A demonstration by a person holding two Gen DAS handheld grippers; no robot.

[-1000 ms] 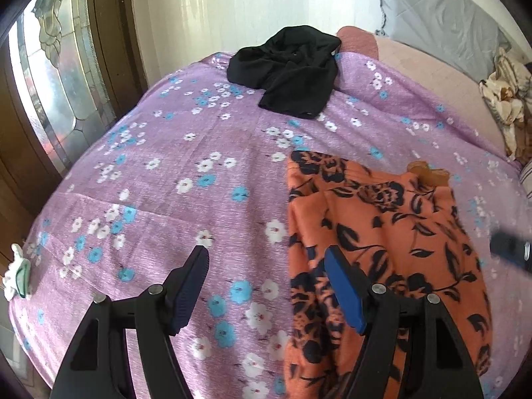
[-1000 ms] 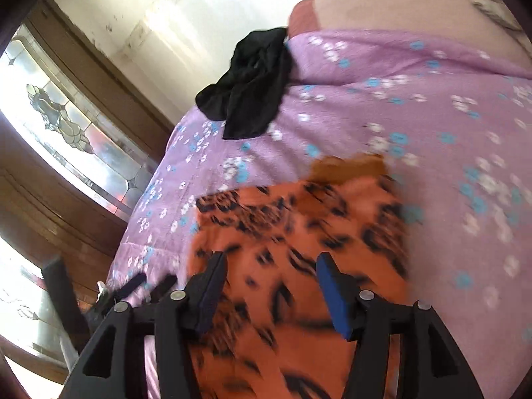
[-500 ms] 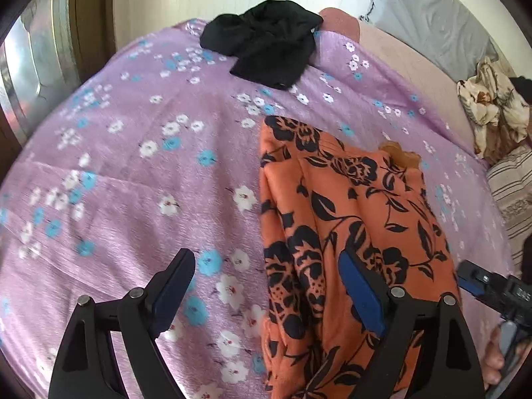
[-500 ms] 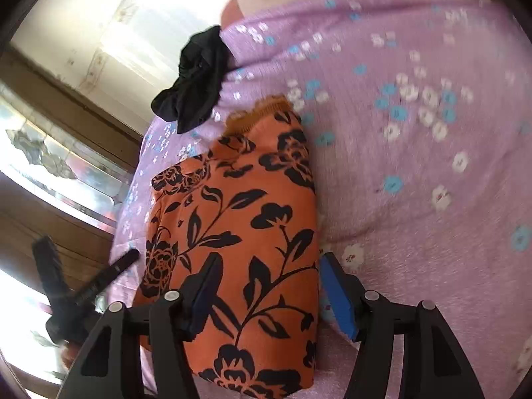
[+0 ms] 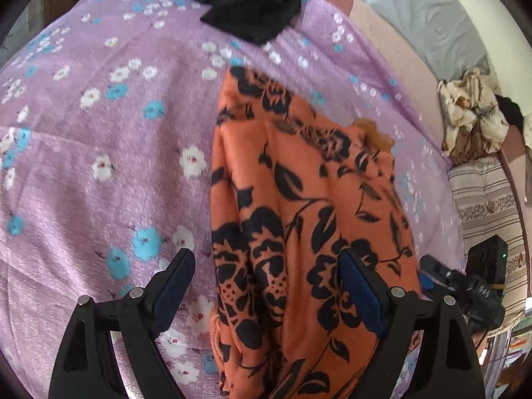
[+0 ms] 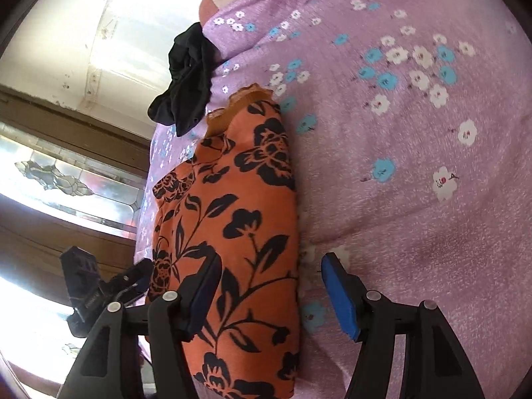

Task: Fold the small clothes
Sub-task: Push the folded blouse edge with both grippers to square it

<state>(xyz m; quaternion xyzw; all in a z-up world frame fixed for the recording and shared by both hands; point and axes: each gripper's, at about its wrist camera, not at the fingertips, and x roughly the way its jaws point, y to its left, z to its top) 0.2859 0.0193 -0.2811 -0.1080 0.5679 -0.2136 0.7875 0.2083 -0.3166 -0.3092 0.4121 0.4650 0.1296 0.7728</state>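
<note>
An orange garment with black flowers (image 5: 299, 219) lies as a long folded strip on the purple floral bedsheet (image 5: 99, 153); it also shows in the right wrist view (image 6: 232, 219). My left gripper (image 5: 266, 279) is open, its fingers straddling the garment's near left edge just above it. My right gripper (image 6: 269, 286) is open, straddling the garment's near right edge. Each gripper shows in the other's view: the right one (image 5: 465, 282), the left one (image 6: 99, 289). Both hold nothing.
A crumpled black garment (image 5: 246, 0) lies at the far end of the bed, also in the right wrist view (image 6: 189, 79). A cream patterned cloth heap (image 5: 472, 116) and a striped cushion (image 5: 485, 199) are at the right. A stained-glass window (image 6: 66, 179) is on the left.
Both grippers have come closer to the orange garment's near end and lower over it, the left shifting right onto its left edge, the right onto its right edge. Both stayed open.
</note>
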